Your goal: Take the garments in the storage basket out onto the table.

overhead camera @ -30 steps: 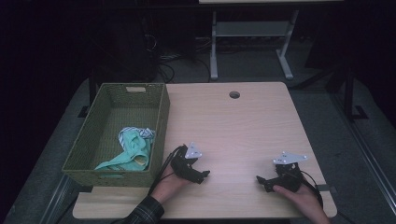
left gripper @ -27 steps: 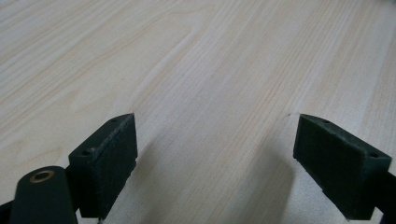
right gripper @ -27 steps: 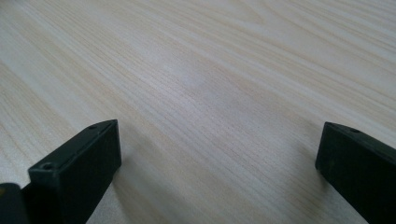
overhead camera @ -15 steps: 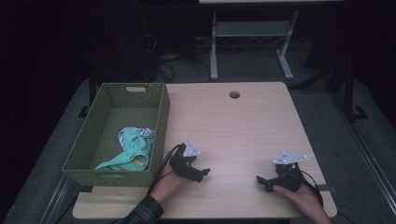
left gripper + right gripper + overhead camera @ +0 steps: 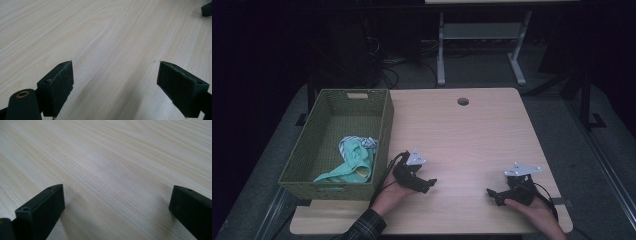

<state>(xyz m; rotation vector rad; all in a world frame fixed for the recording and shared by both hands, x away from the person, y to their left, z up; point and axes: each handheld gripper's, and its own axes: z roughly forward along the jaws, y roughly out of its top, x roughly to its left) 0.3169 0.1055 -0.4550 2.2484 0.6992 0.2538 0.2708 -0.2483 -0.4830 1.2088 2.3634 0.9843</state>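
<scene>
— What are you working on, and where?

— Your table [image 5: 472,135] is pale wood with a fine grain, and a round cable hole [image 5: 463,101] sits near its far edge at 12 o'clock. The room around it is dark; a grey floor, a metal stand [image 5: 482,45] and loose cables [image 5: 387,70] lie beyond the table at 12 o'clock.

— And the tongs?

— Your left tongs [image 5: 430,184] rest low on the table at 7 o'clock, jaws spread wide with only bare wood between them in the left gripper view [image 5: 115,82]. Your right tongs [image 5: 490,193] sit at 5 o'clock, well apart from the left, also wide open and holding nothing [image 5: 116,210].

— Where is the cloth?

— The cloth [image 5: 349,162], mint green with a striped part, lies crumpled in the near right corner of the basket [image 5: 327,102], which stands on the table's left side at 9 o'clock. Your left tongs are just beside the basket's right wall, not touching the cloth.

— Anything hard to see?

— Your forearms are cut off at the bottom edge. The basket's near wall hides the cloth's lower edge. A dark shape [image 5: 207,8] at the top right corner of the left gripper view is cut off too.
</scene>
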